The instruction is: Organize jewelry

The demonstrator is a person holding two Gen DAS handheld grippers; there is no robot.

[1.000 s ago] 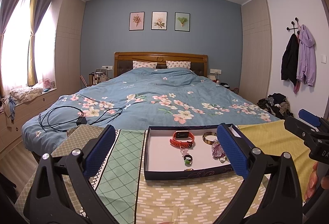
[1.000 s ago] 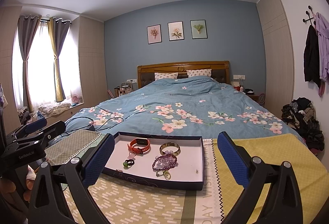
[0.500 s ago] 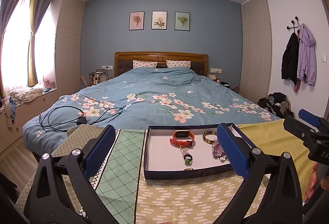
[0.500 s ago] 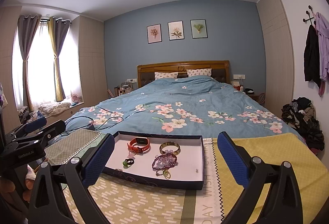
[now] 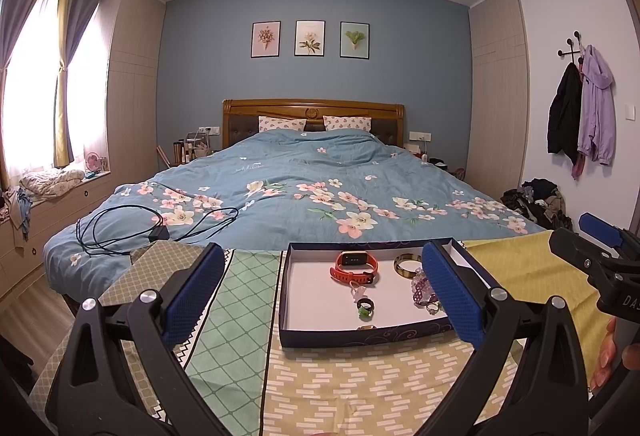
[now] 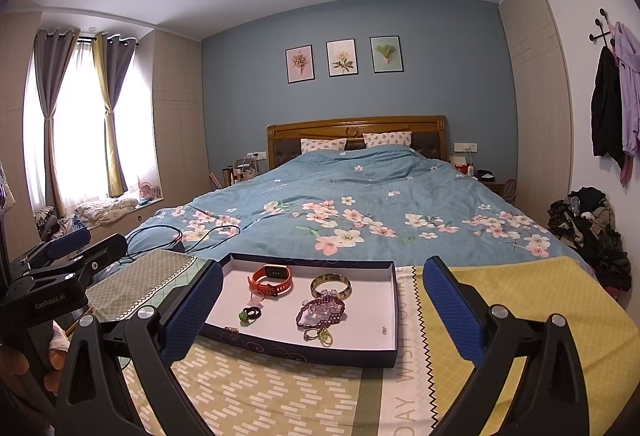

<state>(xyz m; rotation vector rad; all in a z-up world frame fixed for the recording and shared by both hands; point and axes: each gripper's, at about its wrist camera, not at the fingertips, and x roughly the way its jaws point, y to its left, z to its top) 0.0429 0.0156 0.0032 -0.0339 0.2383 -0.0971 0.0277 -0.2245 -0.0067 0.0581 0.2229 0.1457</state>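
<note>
— Left wrist view, nearest first?
— Left gripper (image 5: 320,292) spread wide, holding nothing; right gripper (image 6: 322,310) likewise.
— Jewelry?
— In the dark tray (image 6: 280,346) on the patterned cloth (image 6: 256,392): orange watch (image 6: 270,280), bangle (image 6: 331,285), purple beads (image 6: 320,310). Bed (image 6: 360,204) beyond.

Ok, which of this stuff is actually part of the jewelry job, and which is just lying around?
For the job: shallow dark-blue box tray; orange smartwatch; gold bangle; purple beaded bracelet; black ring with green stone.

Lying about: black coiled cable on the floral bedspread; pile of dark clothes; hanging jackets.
</note>
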